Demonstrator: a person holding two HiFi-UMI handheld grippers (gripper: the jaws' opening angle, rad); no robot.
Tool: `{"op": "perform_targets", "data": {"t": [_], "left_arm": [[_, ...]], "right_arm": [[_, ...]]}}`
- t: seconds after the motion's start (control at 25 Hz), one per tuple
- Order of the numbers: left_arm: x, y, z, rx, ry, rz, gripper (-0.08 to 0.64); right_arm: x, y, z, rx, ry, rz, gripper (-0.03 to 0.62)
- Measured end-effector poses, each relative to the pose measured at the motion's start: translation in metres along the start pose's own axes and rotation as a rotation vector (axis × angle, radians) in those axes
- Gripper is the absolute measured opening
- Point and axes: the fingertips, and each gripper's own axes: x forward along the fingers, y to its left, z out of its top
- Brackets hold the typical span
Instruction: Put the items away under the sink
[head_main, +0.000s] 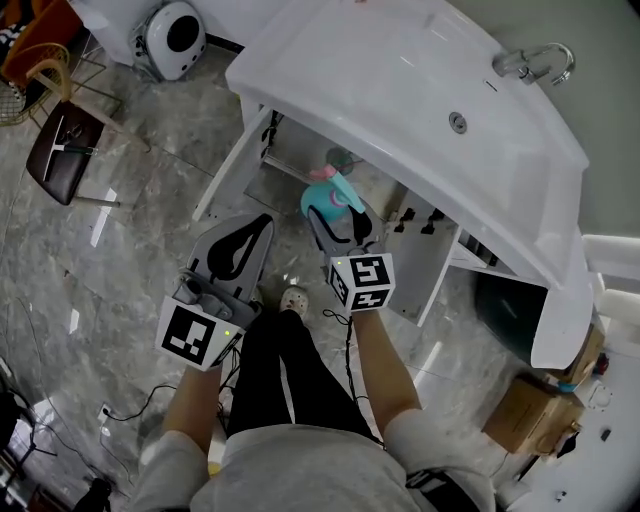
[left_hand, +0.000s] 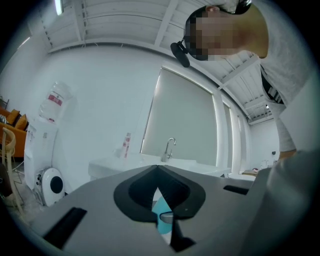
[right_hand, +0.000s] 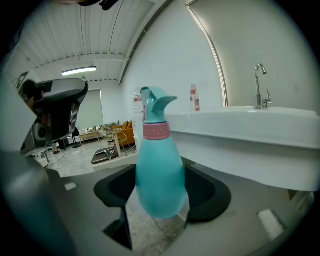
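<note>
A teal spray bottle (head_main: 333, 196) with a pink collar stands upright in my right gripper (head_main: 341, 217), which is shut on its round body (right_hand: 159, 175). It hangs just in front of the open cabinet (head_main: 296, 160) under the white sink counter (head_main: 420, 95). My left gripper (head_main: 258, 228) is lower left of the bottle, over the floor, shut with nothing in it. In the left gripper view its tips meet (left_hand: 156, 171), and a sliver of the teal bottle (left_hand: 161, 216) shows through the slit below them.
The cabinet's left door (head_main: 228, 165) and right door (head_main: 432, 272) stand open. A faucet (head_main: 536, 62) sits on the counter. My black-trousered leg and shoe (head_main: 292, 298) are below the grippers. A brown chair (head_main: 62, 150), a white round device (head_main: 172, 38) and a cardboard box (head_main: 528, 415) stand around.
</note>
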Motion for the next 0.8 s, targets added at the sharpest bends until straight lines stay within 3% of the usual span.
{"op": "perform_targets", "data": {"t": [0.28, 0.8], "left_arm": [[0.005, 0.007, -0.081, -0.016, 0.041, -0.04, 0.008], [0.02, 0.042, -0.224, -0.008, 0.02, -0.058, 0.008]], "right_arm": [[0.029, -0.014, -0.065, 0.027, 0.002, -0.025, 0.318], [0.105, -0.04, -0.185, 0.018, 0.007, -0.029, 0.318]]}}
